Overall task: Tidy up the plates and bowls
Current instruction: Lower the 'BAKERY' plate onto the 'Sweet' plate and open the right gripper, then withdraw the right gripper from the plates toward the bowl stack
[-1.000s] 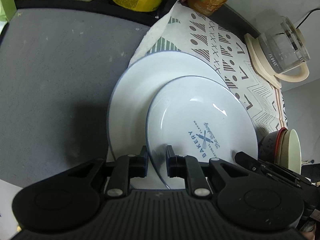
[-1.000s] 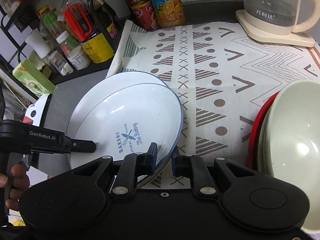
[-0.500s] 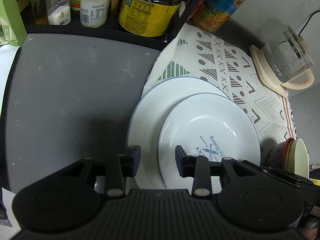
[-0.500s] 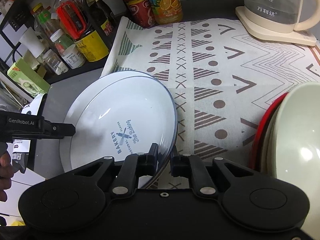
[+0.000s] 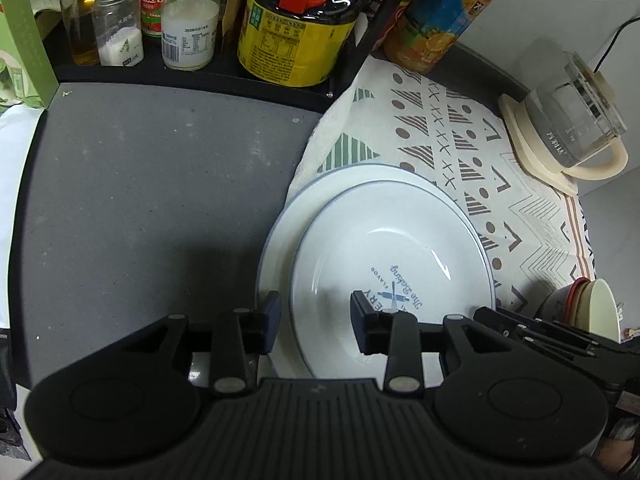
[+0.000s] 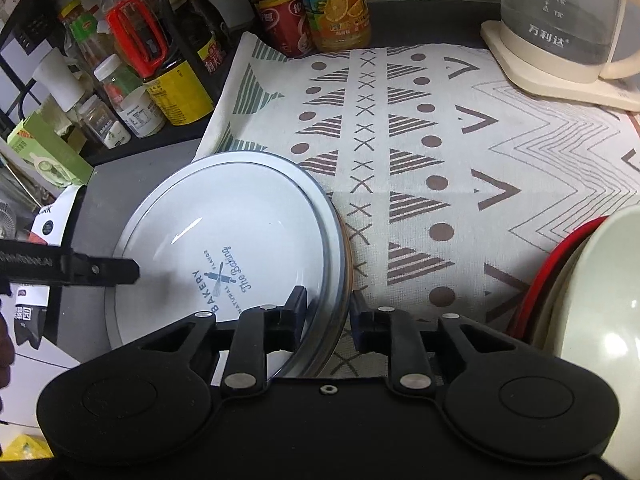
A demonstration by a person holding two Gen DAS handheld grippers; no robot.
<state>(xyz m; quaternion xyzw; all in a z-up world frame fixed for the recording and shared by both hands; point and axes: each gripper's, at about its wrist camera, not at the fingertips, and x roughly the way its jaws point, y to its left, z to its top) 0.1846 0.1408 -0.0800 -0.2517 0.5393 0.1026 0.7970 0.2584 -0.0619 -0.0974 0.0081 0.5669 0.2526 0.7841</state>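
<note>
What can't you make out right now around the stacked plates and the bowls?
- Bowls: cut by the right wrist view's right edge; small at the left wrist view's edge. Count unclear.
- Near rim of the bakery plate: hidden behind the left tongs in the left wrist view.
- Larger plate underneath: mostly covered; only a rim band shows.
- Right tongs straddle the rims; pad contact unclear.

wrist views, steeply downward, sharing plates (image 5: pixel 390 264) (close)

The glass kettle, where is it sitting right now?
The glass kettle sits on its cream base at the far right corner of the patterned cloth, right of the orange juice bottle and beyond the stacked plates.
</note>
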